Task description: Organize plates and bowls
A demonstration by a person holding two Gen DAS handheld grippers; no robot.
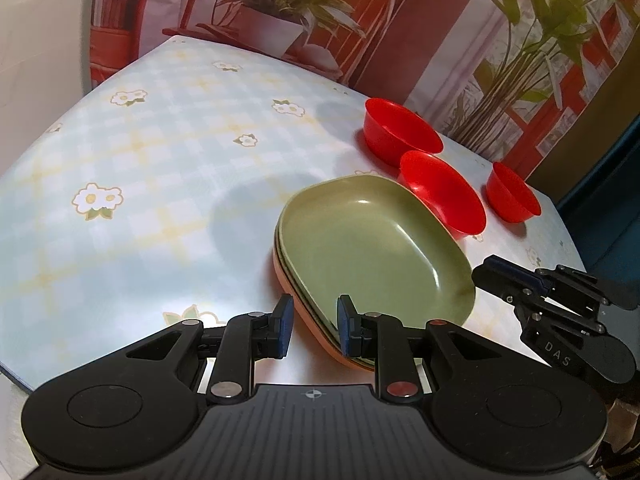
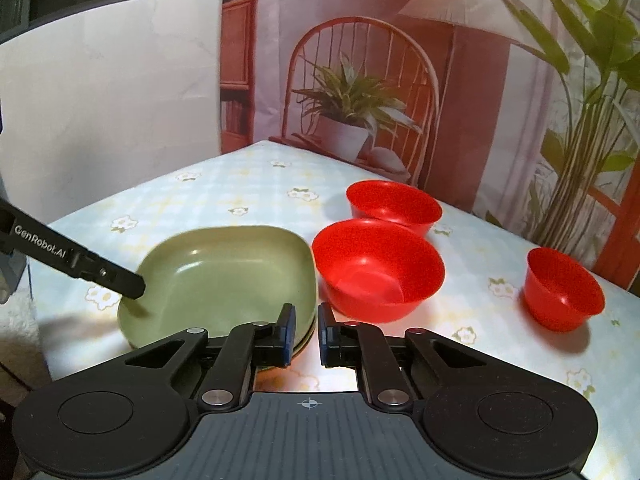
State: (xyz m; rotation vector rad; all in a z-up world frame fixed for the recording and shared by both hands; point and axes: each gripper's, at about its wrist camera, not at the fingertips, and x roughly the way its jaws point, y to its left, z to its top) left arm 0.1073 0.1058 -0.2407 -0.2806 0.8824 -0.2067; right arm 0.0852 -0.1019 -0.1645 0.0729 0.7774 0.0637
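Note:
A green plate (image 1: 372, 248) tops a short stack with an orange plate (image 1: 288, 280) at the bottom; it also shows in the right wrist view (image 2: 224, 276). Three red bowls stand beside it: a large one (image 2: 378, 268) touching the plate, another (image 2: 394, 204) behind, a small one (image 2: 562, 288) at the right. My left gripper (image 1: 314, 326) is open, its fingers straddling the stack's near rim. My right gripper (image 2: 306, 334) is open by a narrow gap, empty, just in front of the stack's right corner; it shows closed-looking in the left wrist view (image 1: 504, 276).
The table (image 1: 160, 184) has a pale checked cloth with flowers. A printed backdrop (image 2: 400, 80) with chair and plants hangs behind it. A white wall panel (image 2: 112, 100) stands at the left. The table's right edge lies close to the small bowl.

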